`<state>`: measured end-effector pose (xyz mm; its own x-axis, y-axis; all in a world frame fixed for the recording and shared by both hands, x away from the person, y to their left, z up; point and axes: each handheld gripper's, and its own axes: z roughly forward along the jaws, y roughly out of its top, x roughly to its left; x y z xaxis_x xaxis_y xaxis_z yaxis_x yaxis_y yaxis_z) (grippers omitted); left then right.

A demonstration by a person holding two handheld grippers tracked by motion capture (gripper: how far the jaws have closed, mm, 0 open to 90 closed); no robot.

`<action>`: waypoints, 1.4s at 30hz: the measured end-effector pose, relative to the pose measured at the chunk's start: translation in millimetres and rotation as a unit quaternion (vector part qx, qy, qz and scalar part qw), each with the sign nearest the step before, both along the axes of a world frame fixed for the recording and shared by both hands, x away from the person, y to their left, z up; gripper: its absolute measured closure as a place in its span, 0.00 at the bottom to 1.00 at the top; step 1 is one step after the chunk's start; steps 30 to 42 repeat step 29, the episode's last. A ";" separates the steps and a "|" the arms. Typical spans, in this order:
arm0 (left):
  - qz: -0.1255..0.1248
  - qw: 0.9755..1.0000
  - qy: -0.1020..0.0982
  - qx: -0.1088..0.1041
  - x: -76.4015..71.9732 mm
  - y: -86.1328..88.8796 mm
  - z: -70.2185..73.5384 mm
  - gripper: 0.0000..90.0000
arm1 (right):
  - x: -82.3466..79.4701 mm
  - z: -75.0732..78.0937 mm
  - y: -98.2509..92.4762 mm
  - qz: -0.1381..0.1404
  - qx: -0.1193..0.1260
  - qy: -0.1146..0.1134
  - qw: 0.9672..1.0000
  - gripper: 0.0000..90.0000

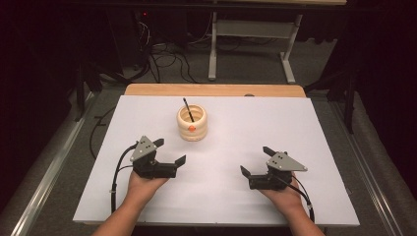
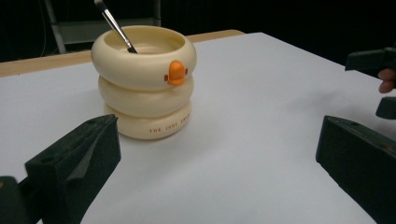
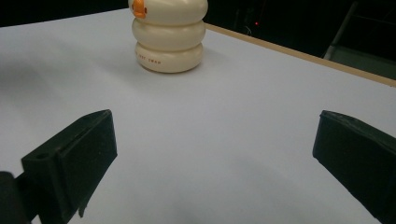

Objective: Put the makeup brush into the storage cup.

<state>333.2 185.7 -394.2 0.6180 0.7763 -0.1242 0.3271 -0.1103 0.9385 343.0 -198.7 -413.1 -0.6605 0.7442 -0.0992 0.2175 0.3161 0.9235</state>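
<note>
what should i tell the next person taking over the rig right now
Left gripper: open, holding nothing, resting on the table near the cream ringed holder.
Right gripper: open, holding nothing, farther from the holder.
The holder stands upright mid-table on the white board, with a dark brush leaning inside it.
Done: nothing touched so far, by the look of it.
Left: probably reaching for the brush or holder.

A dark lab room for testing things
A white table (image 1: 314, 147) sits on a wooden top, black curtains hang all around, many cables (image 1: 167, 61) lie on the grey floor, and a metal frame (image 1: 251, 29) stands behind
</note>
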 end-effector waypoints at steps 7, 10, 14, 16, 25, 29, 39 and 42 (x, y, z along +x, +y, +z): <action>-0.006 1.000 -0.004 0.018 -17.3 5.3 -12.4 0.01 | -1.7 0.2 1.1 -0.003 0.005 0.001 1.000 0.01; -0.016 0.999 0.003 0.028 -22.5 2.9 -18.1 0.01 | -2.0 0.1 1.4 -0.002 0.005 0.002 1.000 0.01; -0.028 0.999 -0.004 0.029 -27.9 -2.8 -19.6 0.01 | -2.3 0.2 1.4 -0.002 0.006 0.003 1.000 0.01; -0.033 0.999 -0.014 0.035 -28.0 -4.7 -18.2 0.00 | -2.0 0.1 1.3 -0.003 0.006 0.004 1.000 0.01; -0.028 0.999 -0.025 0.031 -25.4 -2.2 -16.0 0.00 | -1.4 0.6 -0.2 -0.008 0.007 0.004 1.000 0.01; -0.026 0.999 -0.022 0.029 -24.5 -2.4 -16.8 0.00 | -1.0 1.3 -1.5 -0.007 0.006 0.000 1.000 0.01; -0.026 0.999 -0.022 0.029 -24.5 -2.4 -16.8 0.00 | -1.0 1.3 -1.5 -0.007 0.006 0.000 1.000 0.01; -0.026 0.999 -0.022 0.029 -24.5 -2.4 -16.8 0.00 | -1.0 1.3 -1.5 -0.007 0.006 0.000 1.000 0.01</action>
